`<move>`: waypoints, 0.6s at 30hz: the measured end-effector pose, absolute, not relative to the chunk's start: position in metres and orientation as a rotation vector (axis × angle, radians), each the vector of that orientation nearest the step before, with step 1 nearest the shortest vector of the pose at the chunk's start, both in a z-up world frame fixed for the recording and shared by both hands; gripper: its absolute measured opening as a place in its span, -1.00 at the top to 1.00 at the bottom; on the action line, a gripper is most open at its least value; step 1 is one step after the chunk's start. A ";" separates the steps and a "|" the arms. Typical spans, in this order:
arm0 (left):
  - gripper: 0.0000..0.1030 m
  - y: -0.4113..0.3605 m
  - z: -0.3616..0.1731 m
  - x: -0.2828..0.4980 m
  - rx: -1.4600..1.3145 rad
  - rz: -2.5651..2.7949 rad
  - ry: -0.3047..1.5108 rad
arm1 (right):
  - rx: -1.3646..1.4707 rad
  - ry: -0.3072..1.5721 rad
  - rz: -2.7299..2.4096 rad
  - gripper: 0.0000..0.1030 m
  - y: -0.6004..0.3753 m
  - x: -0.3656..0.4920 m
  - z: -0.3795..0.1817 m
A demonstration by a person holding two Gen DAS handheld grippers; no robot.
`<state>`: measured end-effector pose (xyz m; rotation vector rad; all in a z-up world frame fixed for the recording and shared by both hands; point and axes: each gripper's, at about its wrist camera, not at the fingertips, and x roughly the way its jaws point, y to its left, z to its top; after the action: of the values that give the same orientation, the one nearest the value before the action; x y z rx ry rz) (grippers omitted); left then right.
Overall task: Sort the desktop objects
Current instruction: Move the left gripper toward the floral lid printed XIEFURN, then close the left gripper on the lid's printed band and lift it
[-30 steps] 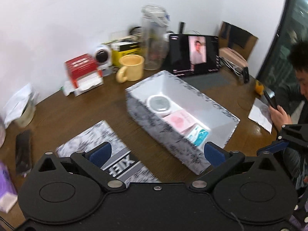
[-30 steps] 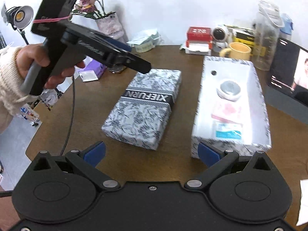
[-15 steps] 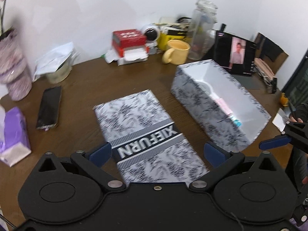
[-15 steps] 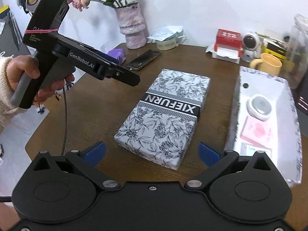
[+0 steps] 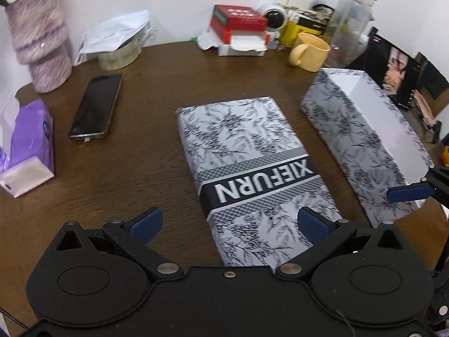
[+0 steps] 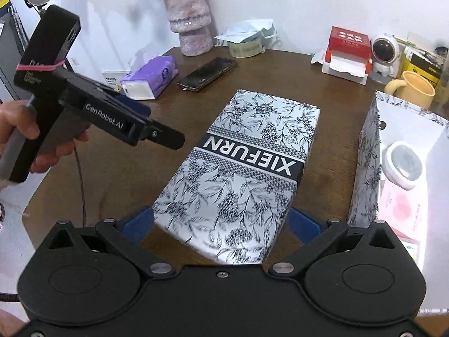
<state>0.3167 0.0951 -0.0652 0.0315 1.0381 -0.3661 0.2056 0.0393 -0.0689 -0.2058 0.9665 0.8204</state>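
The patterned lid [image 6: 247, 168] lies flat on the counter [image 5: 140, 168] beside the open box [image 6: 407, 146]. The right gripper [image 6: 221, 224] straddles its near end, fingers spread wide; the left gripper [image 5: 228, 223], hand-held, hovers level with fingers released

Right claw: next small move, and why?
Probably close the right claw on the patterned lid's near end: its open fingers already flank that end, and the open box beside it, holding a few items, has no lid on.
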 end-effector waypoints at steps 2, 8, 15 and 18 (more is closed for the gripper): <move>-1.00 0.097 -0.070 0.320 0.026 -0.355 1.044 | -0.203 0.979 0.815 -1.00 0.043 0.212 -0.074; -1.00 0.099 -0.085 0.331 0.011 -0.330 1.066 | -0.178 1.018 0.801 -1.00 0.051 0.228 -0.093; -1.00 0.098 -0.100 0.344 0.024 -0.322 1.090 | -0.146 1.064 0.787 -1.00 0.056 0.247 -0.109; -1.00 0.097 -0.108 0.352 0.019 -0.330 1.115 | -0.129 1.092 0.789 -1.00 0.059 0.257 -0.118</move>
<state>0.3524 0.0969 -0.1080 0.0190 1.1149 -0.3305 0.2574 0.0590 -0.1183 -0.1285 1.0924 0.7894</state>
